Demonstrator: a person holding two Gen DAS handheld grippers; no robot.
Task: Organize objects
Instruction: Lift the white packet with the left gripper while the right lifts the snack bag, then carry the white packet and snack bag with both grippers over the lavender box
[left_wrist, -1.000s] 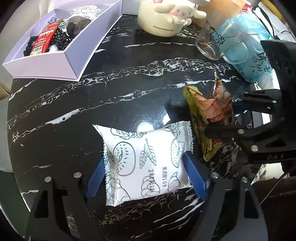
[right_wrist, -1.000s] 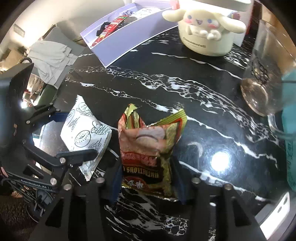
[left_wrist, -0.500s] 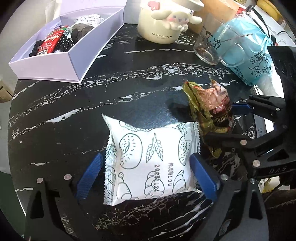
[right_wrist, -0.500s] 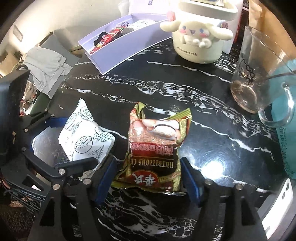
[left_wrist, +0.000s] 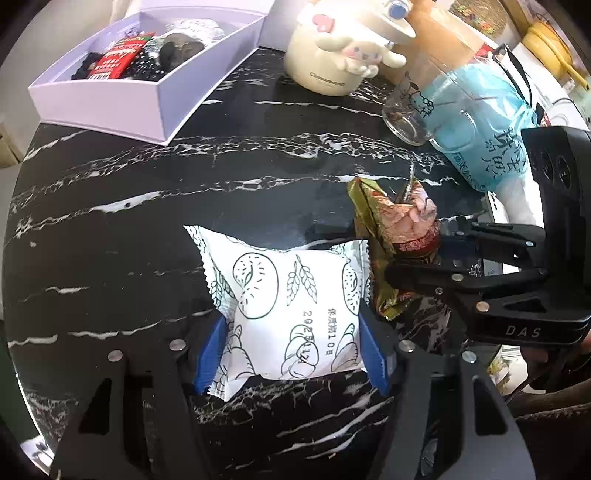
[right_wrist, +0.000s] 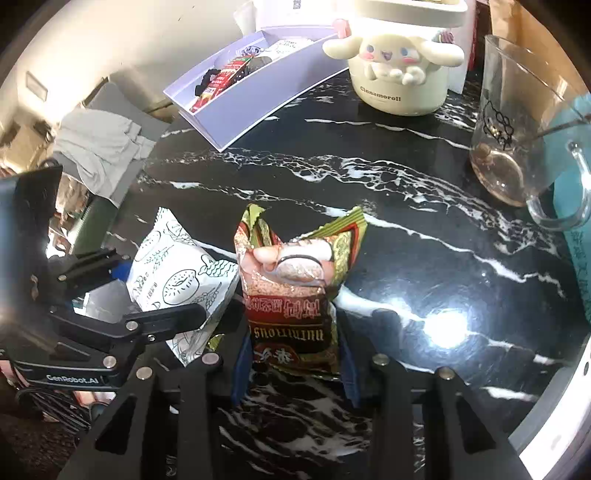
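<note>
Left wrist view: left gripper (left_wrist: 291, 350) closing on white pastry packet (left_wrist: 291, 306); right gripper (right_wrist: 291, 354) closing on red-green snack packet (right_wrist: 291, 295), lower centre.

Background. A black surface (right_wrist: 424, 192) veined with white fills both views and carries a bright glare spot (right_wrist: 445, 326) from overhead light. Beyond its left edge stands a pale wall (right_wrist: 122, 33). Below the wall, a grey cloth (right_wrist: 99, 147) lies draped over dim furniture whose kind cannot be told.
</note>
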